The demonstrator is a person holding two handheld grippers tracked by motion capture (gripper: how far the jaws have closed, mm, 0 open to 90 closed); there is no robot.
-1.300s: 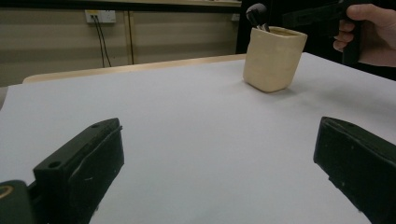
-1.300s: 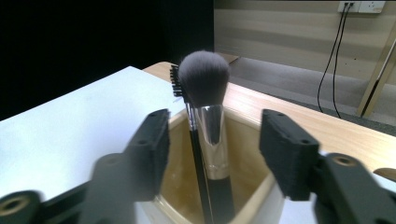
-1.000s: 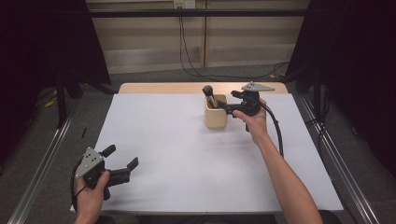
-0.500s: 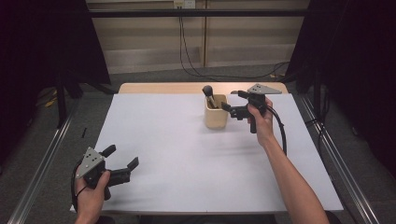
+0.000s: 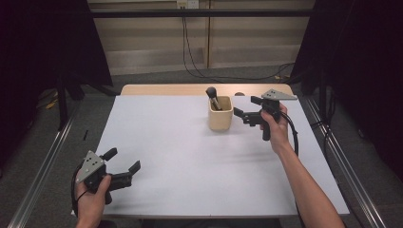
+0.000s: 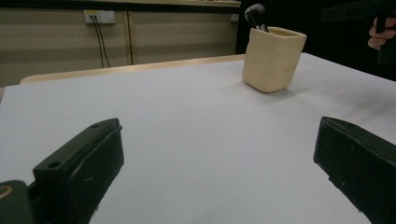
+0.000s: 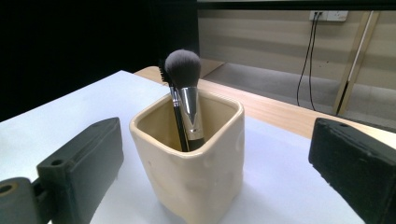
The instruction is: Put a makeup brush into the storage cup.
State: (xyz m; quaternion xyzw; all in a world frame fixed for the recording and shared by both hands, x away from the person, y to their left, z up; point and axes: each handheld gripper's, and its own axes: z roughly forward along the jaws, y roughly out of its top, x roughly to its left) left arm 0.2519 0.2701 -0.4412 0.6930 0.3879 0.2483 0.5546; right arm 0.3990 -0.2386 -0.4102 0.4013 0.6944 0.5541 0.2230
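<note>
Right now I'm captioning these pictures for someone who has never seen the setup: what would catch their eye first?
The cream square cup at the far middle of the white table, with a fluffy dark makeup brush and a thinner brush standing in it. Just right of it hangs the right claw, open, jaws apart from the cup. The left claw is open too, at the near left corner.

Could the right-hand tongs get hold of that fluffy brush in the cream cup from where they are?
Probably yes. The right tongs are open beside the cup, and the brush sticks up above the rim with nothing in the way.
</note>
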